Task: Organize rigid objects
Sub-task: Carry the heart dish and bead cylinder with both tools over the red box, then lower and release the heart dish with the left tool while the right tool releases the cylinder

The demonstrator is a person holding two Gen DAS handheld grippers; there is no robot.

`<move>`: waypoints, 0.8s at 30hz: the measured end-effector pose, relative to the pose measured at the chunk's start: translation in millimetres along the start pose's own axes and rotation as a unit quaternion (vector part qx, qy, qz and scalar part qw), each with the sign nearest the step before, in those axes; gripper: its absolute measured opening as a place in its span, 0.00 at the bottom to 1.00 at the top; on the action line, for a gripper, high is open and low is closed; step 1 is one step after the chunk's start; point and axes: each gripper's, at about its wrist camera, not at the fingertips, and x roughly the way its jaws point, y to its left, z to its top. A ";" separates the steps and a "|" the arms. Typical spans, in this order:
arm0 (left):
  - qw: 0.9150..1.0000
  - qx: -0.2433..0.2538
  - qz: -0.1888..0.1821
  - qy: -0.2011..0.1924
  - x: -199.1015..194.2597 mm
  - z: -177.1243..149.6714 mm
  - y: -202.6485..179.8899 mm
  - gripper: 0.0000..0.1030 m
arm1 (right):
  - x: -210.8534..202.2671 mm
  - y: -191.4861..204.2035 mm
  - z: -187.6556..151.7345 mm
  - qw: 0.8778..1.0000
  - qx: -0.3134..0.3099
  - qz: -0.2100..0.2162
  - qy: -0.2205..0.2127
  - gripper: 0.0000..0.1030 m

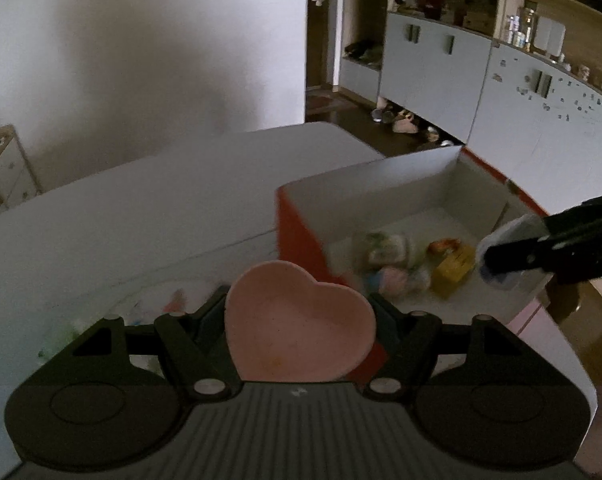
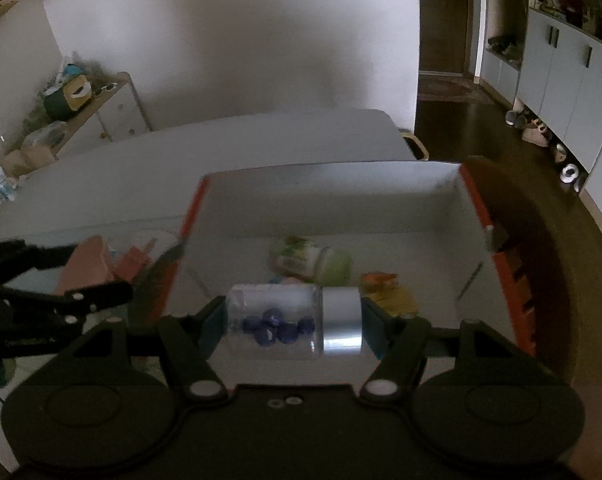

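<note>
My left gripper (image 1: 299,312) is shut on a pink heart-shaped dish (image 1: 299,324), held just left of the near corner of an open box (image 1: 365,176) with orange outside and white inside. My right gripper (image 2: 293,320) is shut on a clear jar (image 2: 277,320) with a silver lid and blue beads, held sideways over the box (image 2: 329,184). In the left wrist view the right gripper (image 1: 513,256) comes in from the right over the box with the jar (image 1: 505,232). In the right wrist view the left gripper (image 2: 101,280) and the dish (image 2: 85,266) show at left.
In the box lie a small labelled bottle (image 2: 301,258), a yellow packet (image 1: 453,270) and pastel items (image 1: 393,280). The box stands on a white table (image 1: 141,208). Pink pieces (image 2: 135,258) lie on the table left of the box. Cabinets (image 1: 541,112) and dark floor are beyond.
</note>
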 end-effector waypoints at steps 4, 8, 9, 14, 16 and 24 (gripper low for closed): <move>1.000 0.012 -0.008 -0.001 14.2 19.0 -27.1 0.73 | 8.2 -24.7 2.5 1.000 -0.006 -0.004 0.009 0.67; 1.000 0.019 -0.011 0.005 29.5 33.6 -45.9 0.73 | 18.7 -41.4 2.7 1.000 -0.014 -0.004 0.021 0.67; 1.000 0.019 -0.012 0.008 33.9 36.6 -49.1 0.73 | 21.4 -44.0 2.6 1.000 -0.017 -0.003 0.024 0.67; 0.999 0.016 -0.021 0.037 64.0 51.3 -64.3 0.73 | 36.3 -52.2 2.4 0.998 -0.044 0.004 0.044 0.67; 0.998 0.013 -0.023 0.055 78.0 54.9 -69.3 0.73 | 43.2 -55.3 2.8 0.997 -0.052 0.007 0.054 0.67; 0.994 0.017 -0.005 0.105 119.1 57.1 -87.4 0.73 | 65.9 -62.3 2.8 0.993 -0.088 0.019 0.078 0.67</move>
